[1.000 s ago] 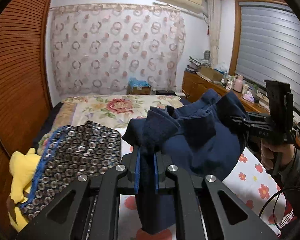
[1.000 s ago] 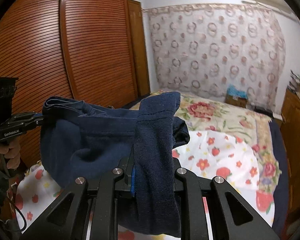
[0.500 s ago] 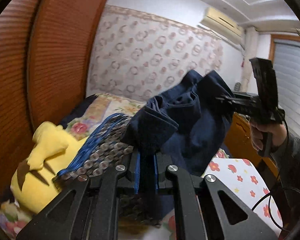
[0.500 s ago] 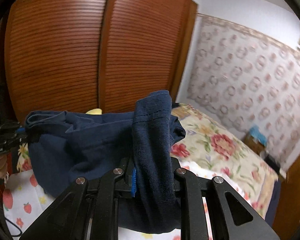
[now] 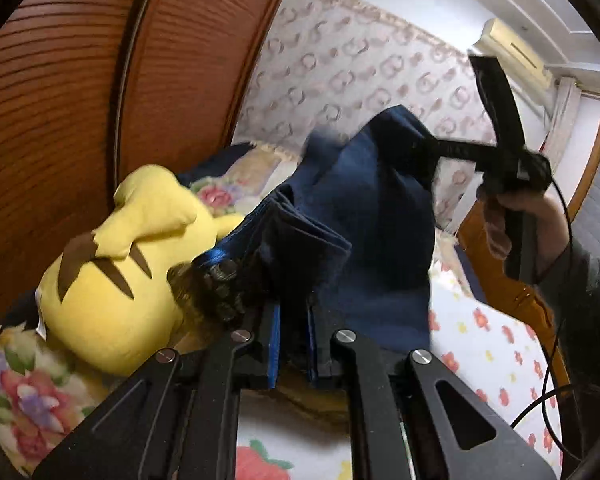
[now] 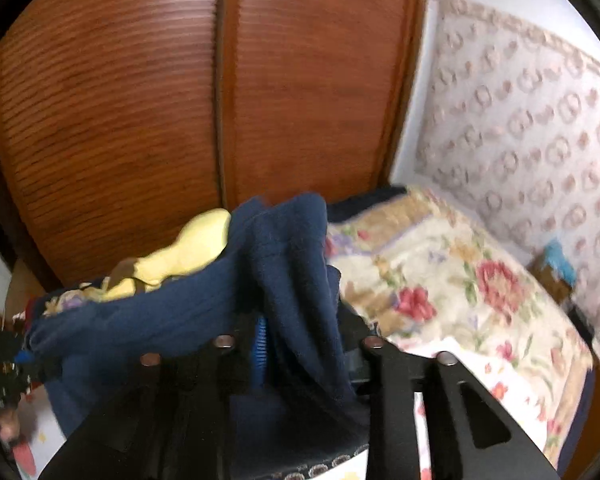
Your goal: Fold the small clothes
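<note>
A navy blue garment (image 5: 372,216) hangs bunched between both grippers, above the bed's left side. My left gripper (image 5: 292,344) is shut on one edge of it, the cloth pinched between the blue pads. The other end hangs at my right gripper (image 5: 432,146), held up by a hand (image 5: 500,216). In the right wrist view the right gripper (image 6: 304,352) has its jaws opening; the navy garment (image 6: 188,312) still lies draped between them, loose off the blue pad. The left gripper (image 6: 4,348) shows at the left edge, mostly hidden.
A yellow plush toy (image 5: 112,300) lies by the wooden wardrobe doors (image 6: 140,100), with a dark patterned cloth (image 5: 220,292) beside it. A white strawberry-print sheet (image 5: 480,344) covers the near bed. A floral quilt (image 6: 440,280) lies farther back. A black cable (image 5: 556,336) hangs at right.
Both grippers swung with the navy garment toward the wardrobe side, now over the plush toy. The left gripper sank and rolled. The right jaws stand wider apart than before.
</note>
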Demonstrator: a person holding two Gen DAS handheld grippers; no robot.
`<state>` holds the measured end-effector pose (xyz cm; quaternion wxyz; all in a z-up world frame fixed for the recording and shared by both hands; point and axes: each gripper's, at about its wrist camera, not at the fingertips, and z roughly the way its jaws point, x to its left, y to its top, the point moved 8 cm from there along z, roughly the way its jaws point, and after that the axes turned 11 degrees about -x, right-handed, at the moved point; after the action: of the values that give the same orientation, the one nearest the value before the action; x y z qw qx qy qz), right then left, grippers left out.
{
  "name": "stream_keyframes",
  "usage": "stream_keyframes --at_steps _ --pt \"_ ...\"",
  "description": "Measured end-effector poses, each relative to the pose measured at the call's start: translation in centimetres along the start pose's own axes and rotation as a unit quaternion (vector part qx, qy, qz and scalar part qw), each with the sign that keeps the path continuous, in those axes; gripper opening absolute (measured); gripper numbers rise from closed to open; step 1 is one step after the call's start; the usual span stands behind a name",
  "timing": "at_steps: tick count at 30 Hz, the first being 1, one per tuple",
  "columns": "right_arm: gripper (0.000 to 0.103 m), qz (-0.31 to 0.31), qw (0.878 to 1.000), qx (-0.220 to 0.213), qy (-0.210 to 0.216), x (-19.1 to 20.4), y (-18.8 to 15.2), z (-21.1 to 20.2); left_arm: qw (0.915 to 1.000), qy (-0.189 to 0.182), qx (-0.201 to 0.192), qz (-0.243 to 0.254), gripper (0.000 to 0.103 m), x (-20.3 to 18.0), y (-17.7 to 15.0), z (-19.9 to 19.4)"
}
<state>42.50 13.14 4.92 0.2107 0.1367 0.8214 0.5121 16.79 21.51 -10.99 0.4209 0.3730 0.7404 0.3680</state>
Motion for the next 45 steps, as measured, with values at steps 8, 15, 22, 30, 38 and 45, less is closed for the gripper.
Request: stream_keyframes --at_steps 8,15,22,30,38,45 --pt "0.048 0.03 0.998 -0.048 -0.019 -2.1 -0.1 -2.7 0.9998 0.012 0.008 0.017 0.023 0.8 -0.6 -0.2" --pt "0.048 0.043 0.999 -0.003 0.024 -0.3 -4.3 1.0 0.9975 0.011 -0.017 0.067 0.087 0.2 0.7 -1.6" --pt "0.048 0.087 0.996 0.008 0.003 -1.5 -5.4 4.4 0.9937 0.018 -0.033 0.106 0.091 -0.7 2.0 -2.7" --pt "0.048 0.101 0.993 -0.039 -0.039 -0.5 -5.4 -3.6 0.9892 -0.019 -0.04 0.14 0.091 -3.7 2.0 -3.9" --pt "0.048 0.131 0.983 -0.064 -0.11 1.4 -9.5 -14.1 0.9823 -0.06 -0.036 0.174 0.091 -8.9 0.3 -5.1" --pt "0.055 0.151 0.973 -0.073 -0.16 4.9 -12.5 -20.8 0.9749 -0.097 -0.022 0.199 0.091 -12.9 -2.0 -6.0"
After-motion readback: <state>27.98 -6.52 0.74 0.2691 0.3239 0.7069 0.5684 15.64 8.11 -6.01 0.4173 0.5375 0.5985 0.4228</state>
